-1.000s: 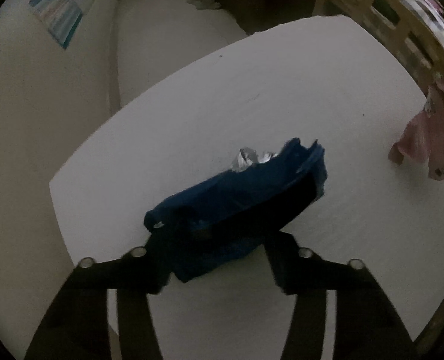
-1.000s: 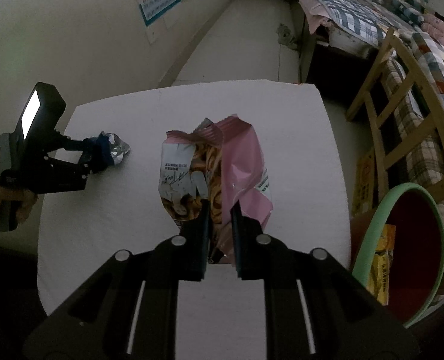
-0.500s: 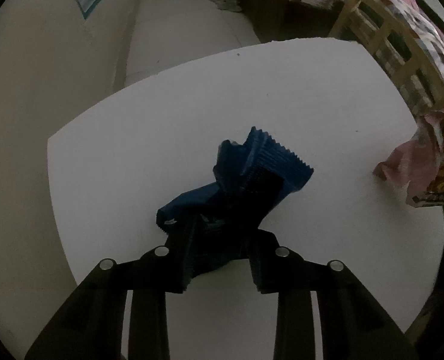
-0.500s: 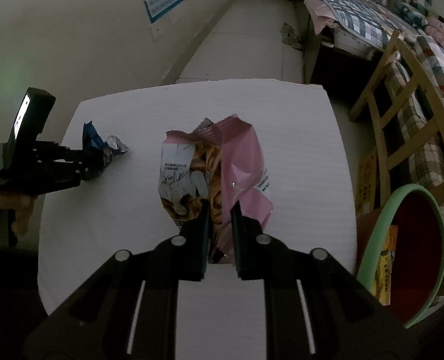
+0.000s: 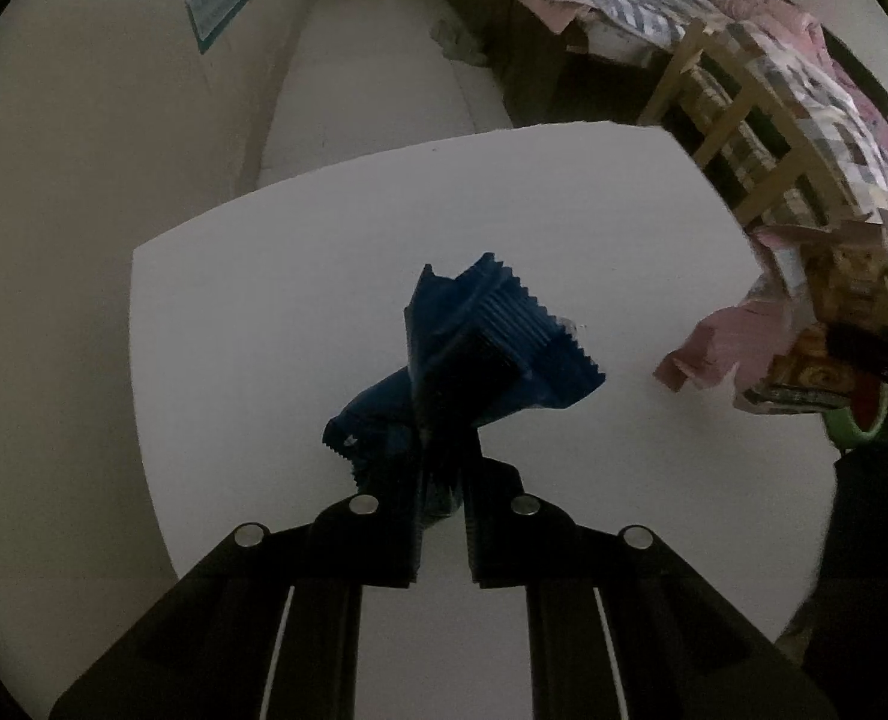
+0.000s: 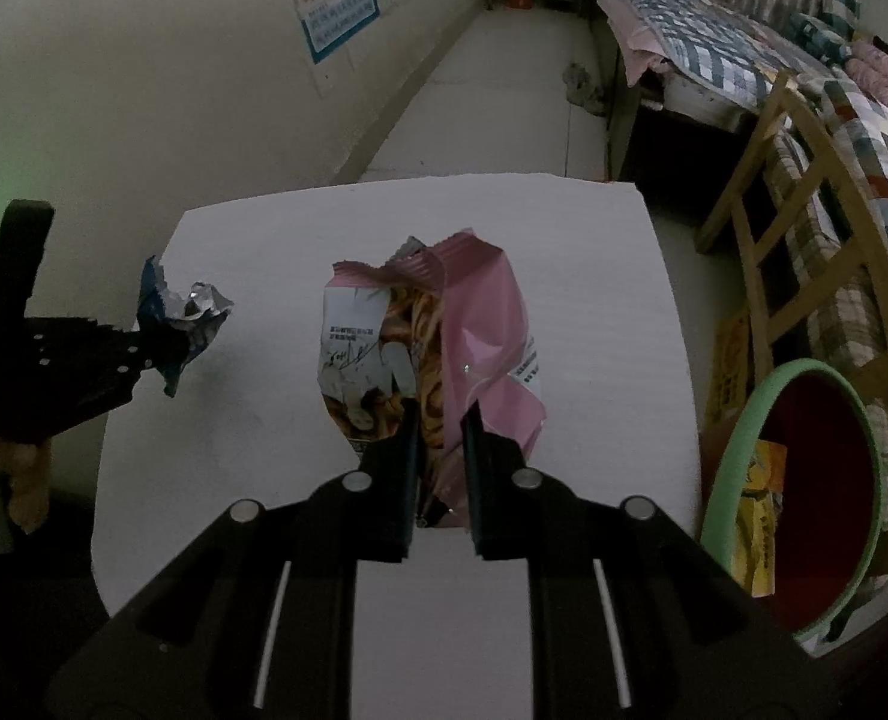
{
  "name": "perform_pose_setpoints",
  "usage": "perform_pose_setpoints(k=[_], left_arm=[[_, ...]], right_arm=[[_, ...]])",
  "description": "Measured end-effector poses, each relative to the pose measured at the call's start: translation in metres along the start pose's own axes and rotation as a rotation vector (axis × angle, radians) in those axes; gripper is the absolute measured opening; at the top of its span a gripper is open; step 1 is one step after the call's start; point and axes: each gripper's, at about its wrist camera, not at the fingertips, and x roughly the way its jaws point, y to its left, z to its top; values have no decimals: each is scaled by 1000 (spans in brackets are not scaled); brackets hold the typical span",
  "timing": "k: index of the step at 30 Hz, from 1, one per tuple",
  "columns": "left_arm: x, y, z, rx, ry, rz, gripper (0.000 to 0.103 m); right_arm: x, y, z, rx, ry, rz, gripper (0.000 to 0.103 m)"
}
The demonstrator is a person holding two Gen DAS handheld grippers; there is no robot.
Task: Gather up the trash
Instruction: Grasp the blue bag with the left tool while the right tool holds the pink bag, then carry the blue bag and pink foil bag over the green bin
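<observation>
Both tools are loaded: the left tool (image 5: 444,450), its jaws just closed, clamps a crumpled dark-blue foil wrapper (image 5: 492,348) above the white bench (image 6: 594,300); the right tool (image 6: 441,438) grips a torn pink snack bag (image 6: 444,348). Neither has reached the green-rimmed red bin (image 6: 816,480), which already holds a yellow packet (image 6: 756,510).

Yellow packet (image 6: 755,516) in bin (image 6: 738,468), perhaps rubbish; print unreadable.
</observation>
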Motion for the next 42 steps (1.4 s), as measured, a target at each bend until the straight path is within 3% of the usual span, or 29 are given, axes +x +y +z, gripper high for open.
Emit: perform_pose_setpoints(k=[20,29,42], left_arm=[[-93,-55,-57,-31,-144,-53,8],[-100,-83,-65,-38,-162,-73,8],[-102,-123,-54,-19,-174,-99,8]], right_arm=[[-75,-5,-42,8,-80,23,14],[-92,-12,-58,11,-97,23,14],[-108,-44,-69,55,-118,15,14]])
